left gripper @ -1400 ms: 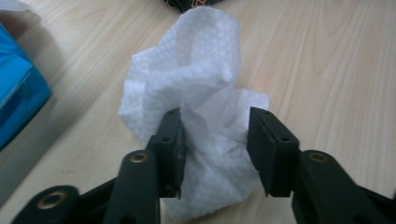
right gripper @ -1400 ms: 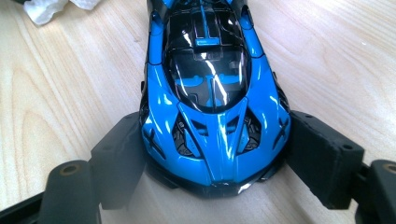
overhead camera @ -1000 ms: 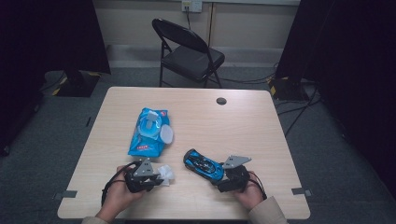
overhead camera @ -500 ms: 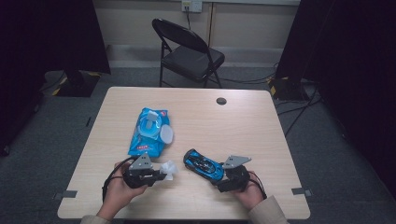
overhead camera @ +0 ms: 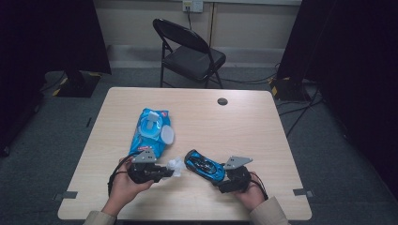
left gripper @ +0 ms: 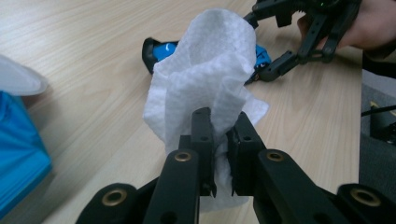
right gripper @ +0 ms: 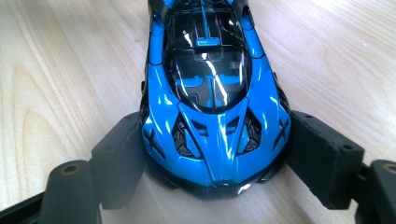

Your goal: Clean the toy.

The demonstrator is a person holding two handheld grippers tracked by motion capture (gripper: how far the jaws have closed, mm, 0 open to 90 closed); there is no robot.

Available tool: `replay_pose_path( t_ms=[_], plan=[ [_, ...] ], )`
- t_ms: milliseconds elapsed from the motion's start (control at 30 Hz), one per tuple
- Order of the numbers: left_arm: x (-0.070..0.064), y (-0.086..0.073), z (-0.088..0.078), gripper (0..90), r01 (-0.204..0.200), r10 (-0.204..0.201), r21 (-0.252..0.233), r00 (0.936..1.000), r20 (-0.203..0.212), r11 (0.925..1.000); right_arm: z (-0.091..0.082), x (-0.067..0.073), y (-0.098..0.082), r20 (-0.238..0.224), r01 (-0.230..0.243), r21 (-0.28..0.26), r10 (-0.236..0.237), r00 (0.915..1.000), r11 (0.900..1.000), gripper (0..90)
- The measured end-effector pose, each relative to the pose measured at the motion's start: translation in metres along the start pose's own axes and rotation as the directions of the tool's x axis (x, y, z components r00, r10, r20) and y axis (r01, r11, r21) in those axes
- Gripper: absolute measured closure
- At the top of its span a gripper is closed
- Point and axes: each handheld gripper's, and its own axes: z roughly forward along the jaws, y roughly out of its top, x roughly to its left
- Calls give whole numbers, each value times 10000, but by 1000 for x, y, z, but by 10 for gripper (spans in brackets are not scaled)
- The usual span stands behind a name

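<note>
White wipe [left gripper: 205,88]: crumpled sheet, standing up between the jaws of the left tongs [left gripper: 219,135], which are clenching its lower folds; in the high view the wipe [overhead camera: 176,165] is showing at the tip of the left tongs [overhead camera: 165,171], just above the counter [overhead camera: 253,122] near its front edge and just left of the car's far end. The jaws have just been closing, with the wipe between them. Blue toy car [right gripper: 212,93]: glossy, black canopy, sitting on the counter with one end lying between the two pads of the right tongs [right gripper: 215,154], which are pressing on both flanks and gripping it; in the high view the car [overhead camera: 204,165] is lying at a slant, reaching from the right tongs [overhead camera: 225,177] up and left toward the wipe. Blue wipes packet [overhead camera: 151,131]: lying flat beyond the left tongs, its white lid flap open to its right. Black folding chair [overhead camera: 190,54]: standing beyond the counter's far edge.
</note>
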Motion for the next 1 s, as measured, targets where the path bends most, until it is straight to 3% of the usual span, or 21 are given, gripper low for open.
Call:
replay_pose_path(
  t_ms=[167,333,500,533,600,700,733,800,900,1000],
  plan=[
    [-3,10,7,828,-36,40,-165,9997,242,9999,0,0,0,0,-4,1,4,10000,10000,237],
    [-13,27,24,829,-217,241,-329,9971,719,9992,0,0,0,0,-4,1,4,10000,10000,237],
    [-26,45,57,828,-403,451,-390,9901,1331,9984,0,0,0,-1,1,-1,-1,10000,10000,237],
    [-26,45,57,828,-403,451,-390,9901,1331,9984,0,0,0,0,0,-1,0,10000,10000,237],
    [-33,52,76,828,-520,550,-229,9862,1561,9984,0,0,0,-1,-2,-2,2,10000,10000,237],
    [-37,53,88,828,-483,491,-89,9838,1727,9988,0,0,0,-1,0,-6,0,10000,10000,237],
    [-39,54,103,828,-499,474,83,9805,1909,9987,0,0,0,-2,4,-4,-4,10000,10000,237],
    [-42,54,113,828,-514,450,255,9771,2081,9984,0,0,0,-1,6,-4,-6,10000,10000,237],
    [-45,51,126,826,-625,516,477,9777,2034,9969,0,0,0,-9,7,9,-7,10000,10000,237],
    [-43,49,130,824,-535,449,368,9782,2026,9979,0,0,0,-8,11,11,-11,10000,10000,237]
  ],
)
